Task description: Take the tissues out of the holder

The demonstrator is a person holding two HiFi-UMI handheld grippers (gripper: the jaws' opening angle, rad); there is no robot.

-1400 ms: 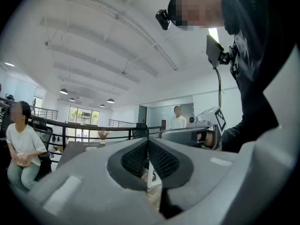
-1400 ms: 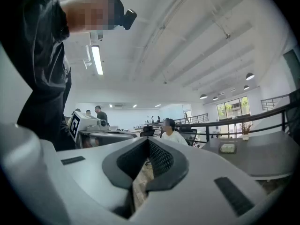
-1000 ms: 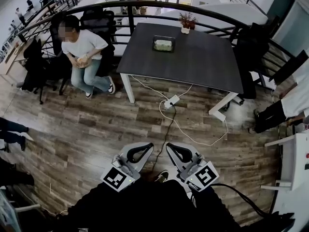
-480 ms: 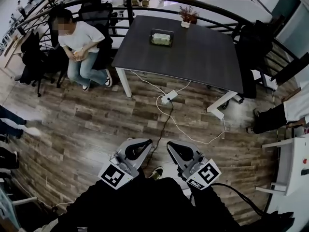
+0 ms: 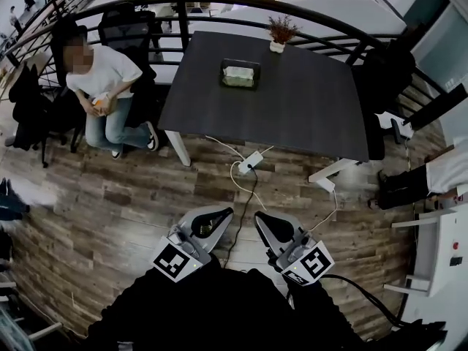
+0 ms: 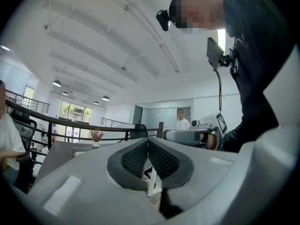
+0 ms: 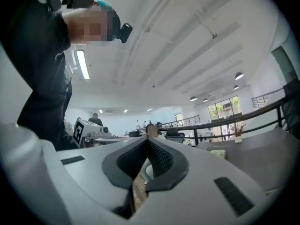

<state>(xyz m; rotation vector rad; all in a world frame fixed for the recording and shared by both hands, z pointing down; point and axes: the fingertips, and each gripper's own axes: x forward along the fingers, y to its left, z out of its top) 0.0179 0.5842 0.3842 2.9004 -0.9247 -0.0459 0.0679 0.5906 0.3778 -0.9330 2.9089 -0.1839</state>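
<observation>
The tissue holder (image 5: 240,73), a dark tray with pale tissues in it, stands near the far edge of the dark grey table (image 5: 292,101), well ahead of both grippers. It also shows small in the left gripper view as the holder (image 6: 78,151) and in the right gripper view as the holder (image 7: 220,153). My left gripper (image 5: 228,212) and right gripper (image 5: 258,216) are held low over the wooden floor, close to my body and side by side. The left gripper (image 6: 148,139) is shut with nothing in it. So is the right gripper (image 7: 149,139).
A small potted plant (image 5: 278,32) stands at the table's far edge. On the floor before the table lies a white power strip (image 5: 250,161) with cables. A person (image 5: 99,79) sits on a chair to the left, and a curved black railing (image 5: 219,4) runs behind the table.
The table and holder have come closer and lower in the head view as I move toward them. Both grippers stay shut and low.
</observation>
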